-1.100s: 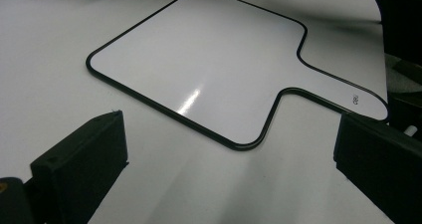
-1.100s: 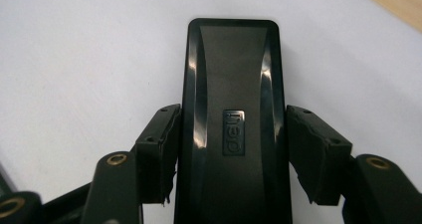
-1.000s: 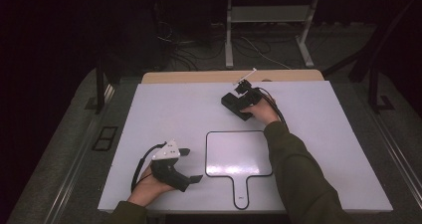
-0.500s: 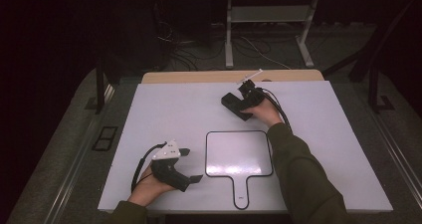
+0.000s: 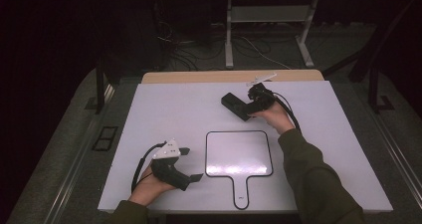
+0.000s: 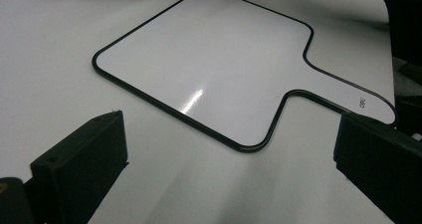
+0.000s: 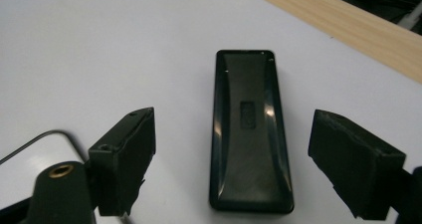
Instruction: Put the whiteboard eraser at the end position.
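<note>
A black eraser (image 5: pixel 233 104) (image 7: pixel 249 129) lies flat on the white table at the back right. My right gripper (image 5: pixel 245 109) (image 7: pixel 236 134) is just behind the eraser's near end. Its jaws have just been opening and now stand wide on either side, clear of the eraser. A small white paddle-shaped whiteboard (image 5: pixel 239 154) (image 6: pixel 209 69) with a black rim lies at the front centre, handle toward the person. My left gripper (image 5: pixel 193 163) (image 6: pixel 234 134) rests open at the front left and points at the whiteboard's left edge with nothing between its jaws.
The white table (image 5: pixel 174 109) has a wooden strip (image 5: pixel 199 76) along its far edge. Behind it on the dark floor are cables and a metal stand (image 5: pixel 268 15). The person's right sleeve (image 5: pixel 313 184) crosses the table's front right.
The right gripper was shut at the eraser; it has opened and drawn back a little to the right. The eraser stays where it was. The left gripper has not moved.
</note>
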